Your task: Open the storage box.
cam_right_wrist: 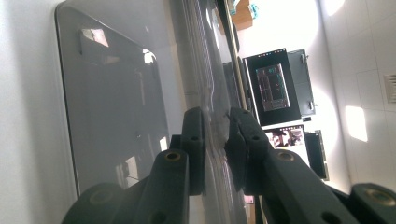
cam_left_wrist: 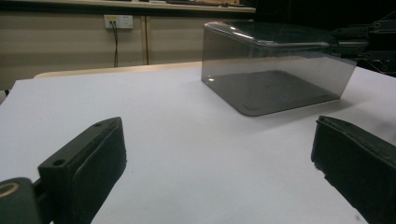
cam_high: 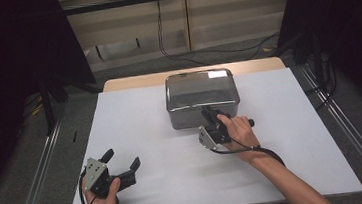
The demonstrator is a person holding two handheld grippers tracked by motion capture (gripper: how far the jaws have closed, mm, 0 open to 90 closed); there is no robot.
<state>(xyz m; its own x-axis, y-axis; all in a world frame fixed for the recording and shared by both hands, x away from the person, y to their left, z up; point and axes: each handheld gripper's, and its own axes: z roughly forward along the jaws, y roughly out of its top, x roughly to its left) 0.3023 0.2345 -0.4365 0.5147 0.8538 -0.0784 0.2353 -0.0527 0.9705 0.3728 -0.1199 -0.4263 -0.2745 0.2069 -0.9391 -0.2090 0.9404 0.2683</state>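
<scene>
gripping near rim of smoked plastic box (cam_high: 202, 96), table (cam_high: 136, 131) centre toward 12 o'clock, right gripper (cam_high: 209, 115) clamped; left gripper (cam_high: 123, 160) wide at 7 o'clock, idle. next: likely steady lift.

One clear, smoke-tinted plastic box (cam_high: 202, 97) stood on the counter (cam_high: 136, 126), and it was the sole item of its kind there. Two grippers were present: the left gripper (cam_high: 123, 166) and the right gripper (cam_high: 208, 113). One white sheet covered the counter. One wall socket (cam_left_wrist: 118, 21) showed behind.
</scene>
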